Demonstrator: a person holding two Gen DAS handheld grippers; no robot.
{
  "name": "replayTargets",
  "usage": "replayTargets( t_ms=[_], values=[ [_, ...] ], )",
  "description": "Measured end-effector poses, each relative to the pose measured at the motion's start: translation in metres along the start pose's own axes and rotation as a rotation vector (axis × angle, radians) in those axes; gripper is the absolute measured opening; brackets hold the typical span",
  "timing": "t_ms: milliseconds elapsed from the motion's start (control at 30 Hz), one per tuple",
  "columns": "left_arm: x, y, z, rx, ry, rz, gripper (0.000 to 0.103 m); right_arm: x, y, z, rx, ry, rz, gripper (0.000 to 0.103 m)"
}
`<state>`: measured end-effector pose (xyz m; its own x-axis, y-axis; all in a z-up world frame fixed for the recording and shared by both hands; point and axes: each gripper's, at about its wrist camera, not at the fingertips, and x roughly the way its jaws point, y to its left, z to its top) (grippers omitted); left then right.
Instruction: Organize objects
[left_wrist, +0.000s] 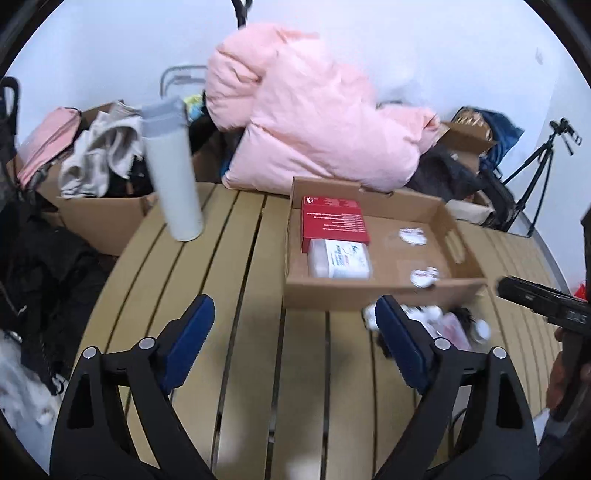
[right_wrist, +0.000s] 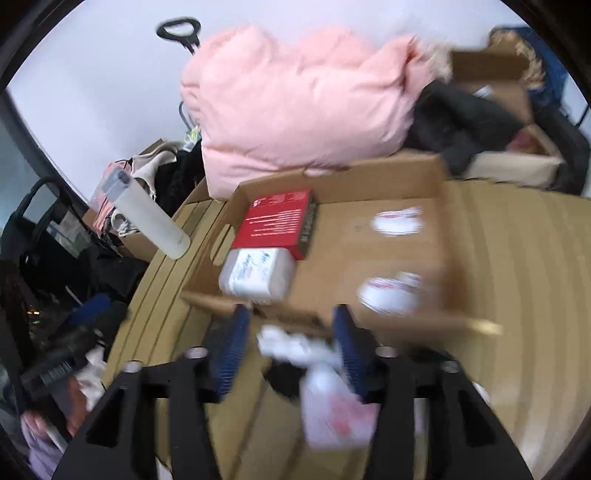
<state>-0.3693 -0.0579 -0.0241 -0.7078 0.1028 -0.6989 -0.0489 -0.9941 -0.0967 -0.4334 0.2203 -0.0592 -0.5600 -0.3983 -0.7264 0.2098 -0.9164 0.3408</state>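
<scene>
1. We see both views evenly and brightly lit, with soft diffuse light and no hard glare on the white wall (left_wrist: 424, 55).
2. Shadows stay faint: we note only a soft dark patch on the slatted table (left_wrist: 240, 350) below the left gripper (left_wrist: 295, 317).
3. Both pictures show strong fisheye bending (the table slats curve, and black corners ring each frame).
4. The left view is fairly sharp at the box (left_wrist: 458, 236), though the small items near its front edge smear.
5. The right view is much blurrier: we find the box (right_wrist: 406, 177), the white packets and the table's right side streaked by motion.
6. The pink quilt (right_wrist: 295, 103) looks soft and slightly washed out.
</scene>
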Motion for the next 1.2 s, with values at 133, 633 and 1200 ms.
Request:
replayTargets(
  t_ms=[133,633,1200],
  values=[
    [-0.06,-0.01,-0.026,0.038,-0.049,0.048,0.091,-0.081,-0.004,-0.04,0.01,-0.079,-0.016,0.081],
    [-0.188,-0.062,-0.151,0.087,-0.102,0.005,0.103,-0.215,0.045,-0.179,-0.195,-0.185,-0.209,0.081],
    [-0.253,-0.092,-0.191,0.225,-0.234,-0.011,0.103,-0.275,0.086,-0.257,-0.264,-0.398,-0.229,0.092]
  ],
)
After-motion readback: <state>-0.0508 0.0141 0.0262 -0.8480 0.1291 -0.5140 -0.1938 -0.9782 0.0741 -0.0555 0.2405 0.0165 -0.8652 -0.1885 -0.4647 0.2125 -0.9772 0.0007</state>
